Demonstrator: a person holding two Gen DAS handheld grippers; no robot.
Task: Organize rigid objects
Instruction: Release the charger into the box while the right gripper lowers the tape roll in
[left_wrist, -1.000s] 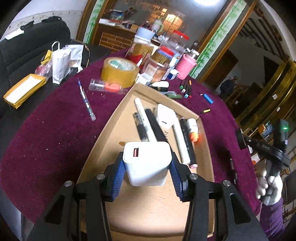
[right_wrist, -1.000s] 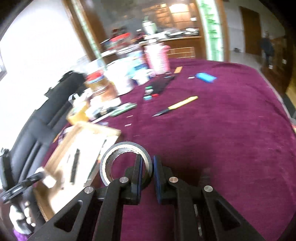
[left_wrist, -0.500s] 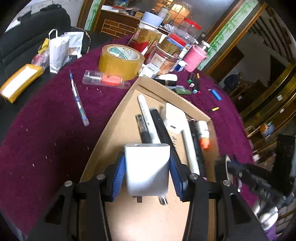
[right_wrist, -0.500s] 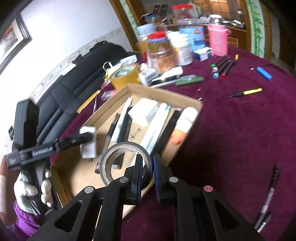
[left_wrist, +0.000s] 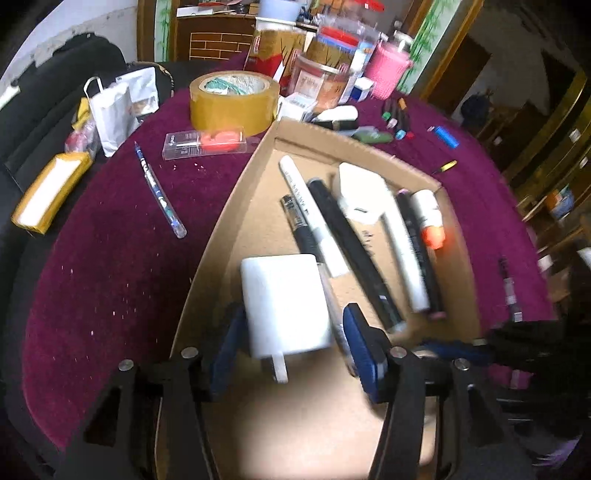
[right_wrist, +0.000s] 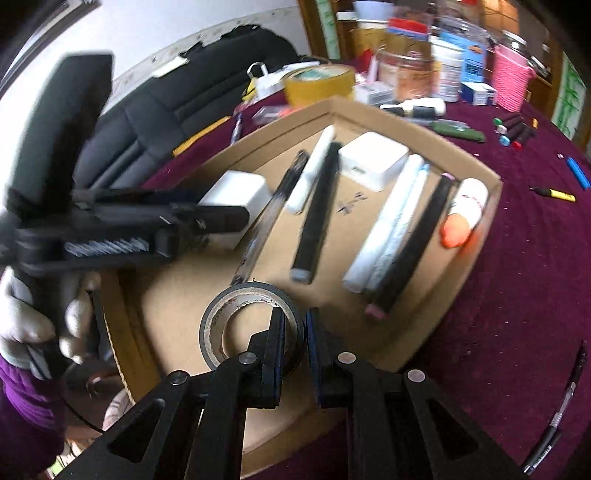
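From the left wrist, the charger (left_wrist: 286, 306), a stiff, light, slick block best pinched on its flat sides, lies in the box (left_wrist: 229, 218) between the left hand-held gripper (left_wrist: 295, 347), whose jaws are opening off it. From the right wrist, the right hand-held gripper (right_wrist: 295, 328) is clamped on the tape roll (right_wrist: 236, 325), rigid at its wall, over the box's near end.

Both my grippers tilted steeply down, close together.

My left gripper (left_wrist: 291, 343) has its jaws opening; the blue pads (left_wrist: 364, 354) stand just off the sides of the white block between them. A white-gloved hand (right_wrist: 26, 321) with a purple sleeve grips its handle. My right gripper (right_wrist: 295, 332) is pinched nearly closed, its pads (right_wrist: 277, 341) clamping the wall of the black ring it carries.
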